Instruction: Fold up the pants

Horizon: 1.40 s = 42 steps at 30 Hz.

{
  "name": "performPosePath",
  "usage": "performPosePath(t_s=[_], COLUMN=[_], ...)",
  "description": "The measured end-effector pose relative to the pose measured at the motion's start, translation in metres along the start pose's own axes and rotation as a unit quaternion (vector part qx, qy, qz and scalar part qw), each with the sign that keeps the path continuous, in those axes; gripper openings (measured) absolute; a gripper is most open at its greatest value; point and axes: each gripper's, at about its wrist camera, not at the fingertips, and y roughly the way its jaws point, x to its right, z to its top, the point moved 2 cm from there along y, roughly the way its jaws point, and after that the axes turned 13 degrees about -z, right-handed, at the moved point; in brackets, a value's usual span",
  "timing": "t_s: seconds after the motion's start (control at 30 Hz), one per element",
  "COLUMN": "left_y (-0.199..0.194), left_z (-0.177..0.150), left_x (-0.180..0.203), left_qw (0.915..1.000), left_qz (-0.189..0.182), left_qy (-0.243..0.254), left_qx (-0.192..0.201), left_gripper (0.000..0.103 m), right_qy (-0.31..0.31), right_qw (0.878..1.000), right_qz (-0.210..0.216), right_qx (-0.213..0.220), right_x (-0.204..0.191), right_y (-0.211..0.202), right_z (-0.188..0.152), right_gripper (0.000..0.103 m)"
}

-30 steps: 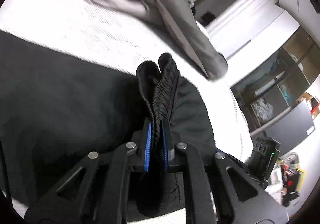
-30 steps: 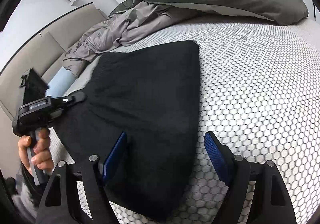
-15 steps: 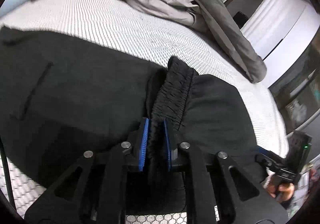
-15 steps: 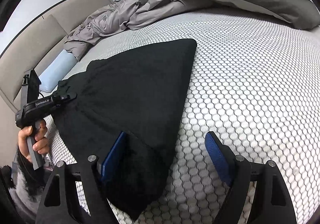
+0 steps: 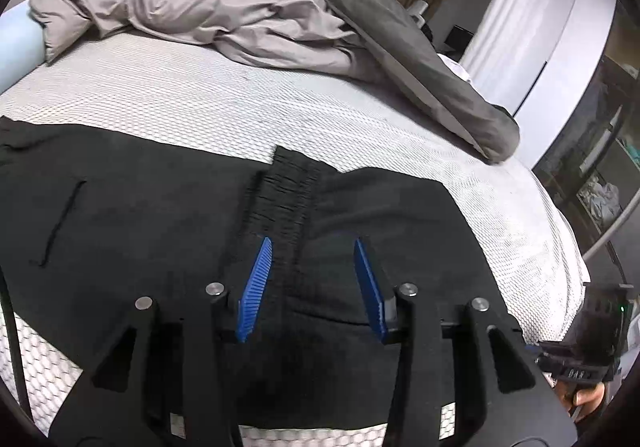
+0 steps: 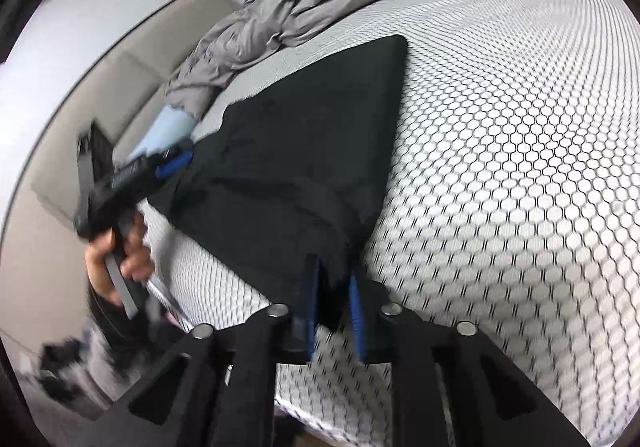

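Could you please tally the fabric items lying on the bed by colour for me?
Black: 1, the pants
Light grey: 1, the crumpled sheet
Dark grey-green: 1, the duvet
Pale blue: 1, the pillow
Total: 4

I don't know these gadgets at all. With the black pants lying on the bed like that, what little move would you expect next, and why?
Probably the right gripper lifts its corner of the black pants and carries it over toward the waistband. Its blue pads are pinched on the fabric at the near end, while the left gripper is opening, its pads off the waistband.
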Motion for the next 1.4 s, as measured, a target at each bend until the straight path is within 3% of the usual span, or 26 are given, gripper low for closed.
performPosePath(t_s=[0.2,0.27,0.33,0.43,0.5,0.53,0.6,0.63,0.77,0.93,1.0,1.1,1.13,1.17,1.27,1.4], left_y=[0.027,0.036,0.047,0.064,0.074,0.078,0.082,0.083,0.078,0.088,0.091,0.091,0.093,0.095,0.110,0.115], left_z=[-0.016,-0.027,-0.040,-0.068,-0.084,-0.089,-0.090,-0.087,-0.067,-0.059,-0.061,-0.074,-0.083,-0.089,-0.119,-0.127], left_x=[0.044,0.066,0.090,0.128,0.144,0.148,0.149,0.147,0.133,0.123,0.128,0.150,0.161,0.169,0.180,0.180], left_qw=[0.9972,0.9937,0.9867,0.9677,0.9564,0.9528,0.9545,0.9567,0.9712,0.9789,0.9769,0.9672,0.9621,0.9579,0.9455,0.9437], left_qz=[-0.043,-0.062,-0.089,-0.123,-0.125,-0.120,-0.113,-0.119,-0.119,-0.096,-0.111,-0.136,-0.137,-0.133,-0.089,-0.088], left_qy=[0.042,0.067,0.098,0.162,0.197,0.210,0.208,0.196,0.144,0.112,0.105,0.143,0.167,0.189,0.249,0.260], left_qx=[-0.046,-0.065,-0.095,-0.149,-0.175,-0.183,-0.181,-0.179,-0.148,-0.141,-0.150,-0.160,-0.166,-0.170,-0.190,-0.184], left_gripper=[0.041,0.048,0.050,0.051,0.051,0.051,0.051,0.051,0.051,0.051,0.051,0.053,0.055,0.061,0.063,0.065], right_qy=[-0.062,-0.072,-0.059,-0.018,0.010,0.031,0.040,0.037,0.006,-0.036,-0.029,-0.005,0.009,0.027,0.060,0.066], right_qw=[0.997,0.997,0.998,0.999,0.999,0.999,0.999,0.999,1.000,0.998,0.999,1.000,0.999,0.998,0.997,0.998], right_qz=[-0.032,-0.031,-0.020,0.000,0.000,-0.010,-0.018,-0.021,-0.004,-0.032,-0.017,-0.005,0.001,0.006,0.011,0.008], right_qx=[-0.017,-0.007,0.009,0.034,0.037,0.033,0.018,0.014,0.024,-0.032,-0.018,0.022,0.039,0.049,0.040,0.007], right_x=[-0.014,-0.018,-0.017,-0.011,-0.005,-0.001,0.002,0.002,-0.006,-0.008,-0.005,0.002,0.006,0.011,0.023,0.019], right_y=[-0.001,-0.012,-0.023,-0.029,-0.023,-0.016,-0.004,-0.001,-0.026,-0.014,-0.026,-0.047,-0.051,-0.052,-0.038,-0.002], right_z=[-0.019,-0.019,-0.017,-0.009,-0.005,-0.005,-0.005,-0.007,-0.016,-0.037,-0.034,-0.025,-0.020,-0.015,-0.005,0.013], right_gripper=[0.012,0.014,0.027,0.041,0.041,0.031,0.013,0.010,0.006,0.007,0.013,0.042,0.045,0.045,0.045,0.045])
